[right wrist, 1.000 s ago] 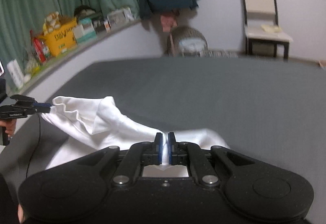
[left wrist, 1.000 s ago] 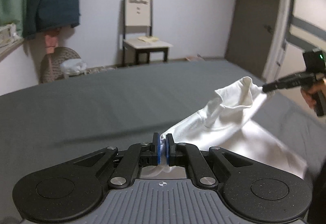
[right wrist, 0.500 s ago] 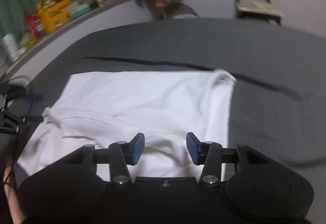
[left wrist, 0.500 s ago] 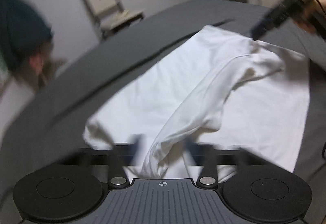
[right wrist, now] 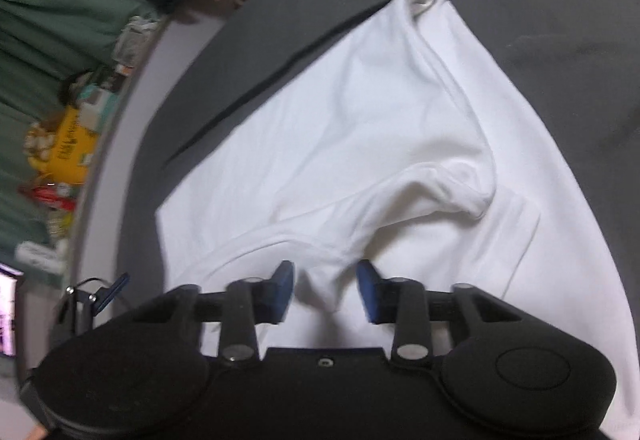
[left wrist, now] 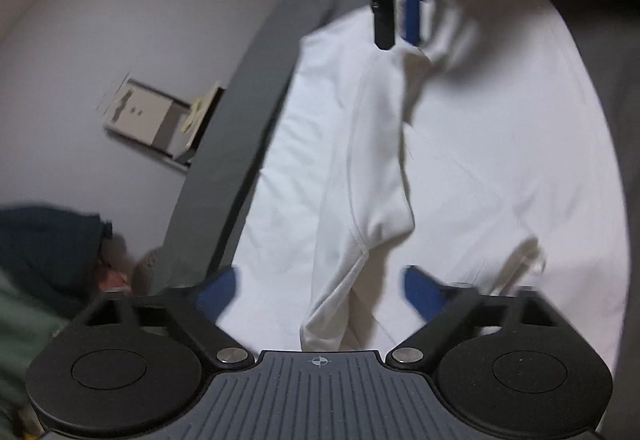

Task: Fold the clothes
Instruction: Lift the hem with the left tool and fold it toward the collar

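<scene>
Released a second ago, the white cotton T-shirt [left wrist: 472,159] now lies spread on the dark grey bed [left wrist: 240,111], left tool [left wrist: 320,290] gaping above a raised fold. Right wrist view: right tool [right wrist: 325,290] likewise parted, empty; that ridge could crease if pressed flat.

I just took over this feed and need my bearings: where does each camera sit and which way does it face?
Left wrist: rides on the left gripper, looking down along its open jaws at the white garment on the grey bed; the right gripper enters at the top.
Right wrist: rides on the right gripper, jaws open, aimed down at the white garment; the left gripper shows at the left edge.
Shared: the garment, the bed and the dark jacket on the wall.
</scene>
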Demonstrator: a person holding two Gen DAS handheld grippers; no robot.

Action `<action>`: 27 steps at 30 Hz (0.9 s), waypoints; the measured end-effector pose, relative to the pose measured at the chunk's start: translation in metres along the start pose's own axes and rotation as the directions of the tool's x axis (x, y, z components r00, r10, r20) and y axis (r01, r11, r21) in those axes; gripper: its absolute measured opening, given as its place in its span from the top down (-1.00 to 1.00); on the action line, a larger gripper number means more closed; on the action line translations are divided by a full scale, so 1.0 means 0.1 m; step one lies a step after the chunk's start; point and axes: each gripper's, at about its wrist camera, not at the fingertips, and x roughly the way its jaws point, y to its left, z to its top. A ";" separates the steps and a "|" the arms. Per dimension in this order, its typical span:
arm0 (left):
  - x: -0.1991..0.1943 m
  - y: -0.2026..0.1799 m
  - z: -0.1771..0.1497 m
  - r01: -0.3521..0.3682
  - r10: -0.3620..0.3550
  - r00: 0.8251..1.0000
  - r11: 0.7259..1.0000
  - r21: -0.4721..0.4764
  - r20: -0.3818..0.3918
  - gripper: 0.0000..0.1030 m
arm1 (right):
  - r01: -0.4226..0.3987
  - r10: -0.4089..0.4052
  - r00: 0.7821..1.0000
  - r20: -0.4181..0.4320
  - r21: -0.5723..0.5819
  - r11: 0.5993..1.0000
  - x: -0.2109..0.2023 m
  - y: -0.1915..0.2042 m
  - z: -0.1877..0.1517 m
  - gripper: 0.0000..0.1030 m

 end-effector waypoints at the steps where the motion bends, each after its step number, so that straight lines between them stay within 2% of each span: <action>1: 0.04 -0.02 0.02 0.008 -0.008 1.000 0.999 0.036 -0.009 -0.17 | -0.019 0.019 1.000 0.017 0.002 1.000 0.02 -0.01 0.00 0.36; 4: 0.09 -0.09 0.05 0.046 -0.046 0.999 0.989 0.139 0.001 -0.14 | -0.043 0.043 0.999 0.026 0.024 0.999 0.06 -0.04 -0.03 0.40; 5: 0.11 -0.13 0.05 0.046 -0.048 0.999 0.982 0.186 0.003 -0.14 | -0.043 0.043 0.999 0.022 0.029 0.999 0.07 -0.04 -0.03 0.52; 9: 0.18 -0.29 0.04 0.052 -0.059 0.998 0.933 0.356 0.009 0.34 | -0.074 0.074 0.997 0.008 0.063 0.995 0.05 -0.08 -0.05 0.67; 10: 0.17 -0.33 0.04 0.054 -0.066 0.998 0.921 0.386 0.018 0.38 | -0.089 0.089 0.996 0.001 0.075 0.993 0.04 -0.09 -0.05 0.71; 11: 0.15 -0.33 0.06 0.057 -0.073 0.997 0.920 0.389 0.026 0.52 | -0.103 0.104 0.995 -0.005 0.087 0.991 0.02 -0.10 -0.05 0.72; 12: 0.13 -0.30 0.08 0.065 -0.084 0.996 0.930 0.363 0.036 0.77 | -0.115 0.116 0.993 -0.014 0.092 0.989 0.00 -0.09 -0.04 0.73; 13: 0.10 -0.23 0.10 0.080 -0.100 0.994 0.946 0.315 0.047 0.88 | -0.128 0.131 0.991 -0.022 0.093 0.987 -0.02 -0.08 -0.04 0.74; 16: -0.10 0.02 0.12 0.154 -0.170 0.980 0.977 0.150 0.106 0.92 | -0.179 0.186 0.981 -0.048 0.122 0.976 -0.16 -0.11 0.01 0.77; 19: -0.27 0.23 0.06 0.259 -0.262 0.954 0.965 0.040 0.148 0.92 | -0.186 0.201 0.976 -0.080 0.162 0.969 -0.20 -0.21 0.03 0.78; 24: -0.24 0.21 -0.01 0.384 -0.379 0.920 0.923 -0.032 0.102 0.91 | -0.048 0.066 0.983 -0.169 0.107 0.993 0.06 -0.30 -0.13 0.78; 27: -0.20 0.08 -0.05 0.397 -0.395 0.917 0.917 -0.036 0.062 0.90 | -0.044 0.056 0.985 -0.162 0.078 0.996 0.08 -0.26 -0.21 0.77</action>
